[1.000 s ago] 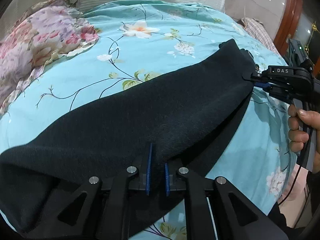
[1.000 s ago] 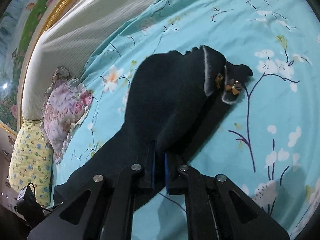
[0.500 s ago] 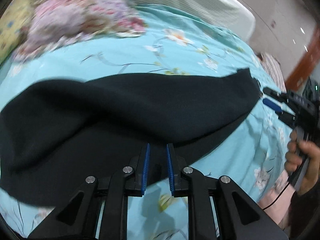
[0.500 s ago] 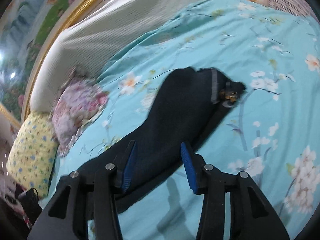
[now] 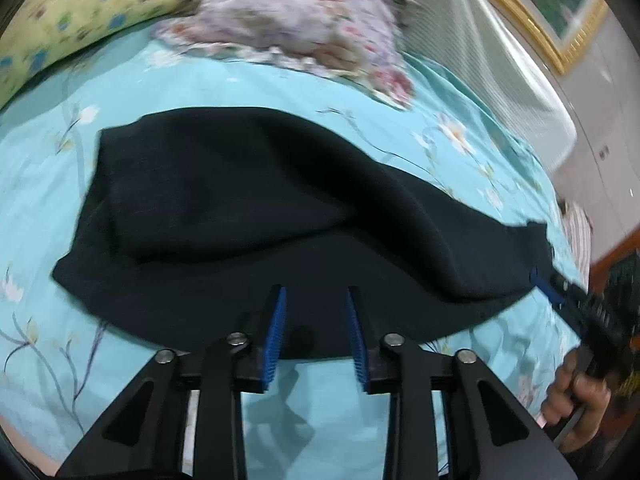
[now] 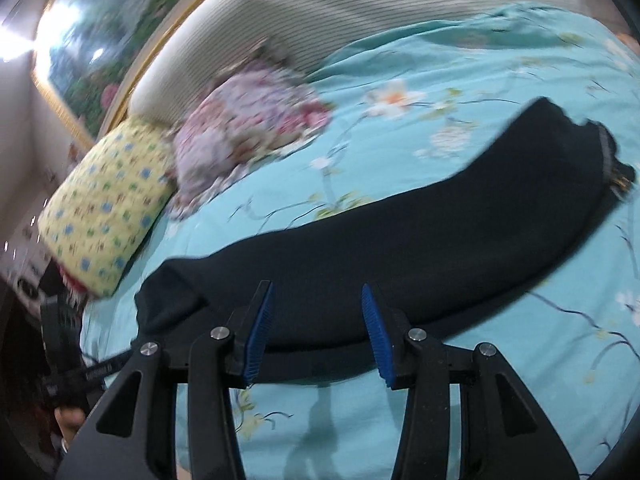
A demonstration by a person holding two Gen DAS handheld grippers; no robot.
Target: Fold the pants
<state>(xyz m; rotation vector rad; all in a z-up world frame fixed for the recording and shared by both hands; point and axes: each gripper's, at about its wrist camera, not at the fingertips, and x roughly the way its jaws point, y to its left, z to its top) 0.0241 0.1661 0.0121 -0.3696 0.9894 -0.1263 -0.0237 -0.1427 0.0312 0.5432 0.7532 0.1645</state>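
We see the black knit pants (image 5: 280, 208) lying folded lengthwise in a long band across the turquoise bedsheet printed with white blossoms and thin branches (image 5: 460, 148). In the left wrist view, our left gripper (image 5: 316, 320) has its blue ribbed pads parted and its jaws are opening; nothing is pressed between them, and the near hem of the pants runs just past the fingertips toward twelve o'clock, with bare sheet showing in the gap lower down. At about four o'clock in that view our right gripper (image 5: 560, 292) sits at the far end of the band, held by a hand (image 5: 576, 400). In the right wrist view, our right gripper (image 6: 318, 320) is released too, its pads standing apart with the dark fabric edge lying across the gap behind them, untouched. The waistband end (image 6: 604, 160) rests at two o'clock. A pink floral cloth (image 6: 256, 120) and a yellow patterned pillow (image 6: 104, 208) lie toward ten o'clock.
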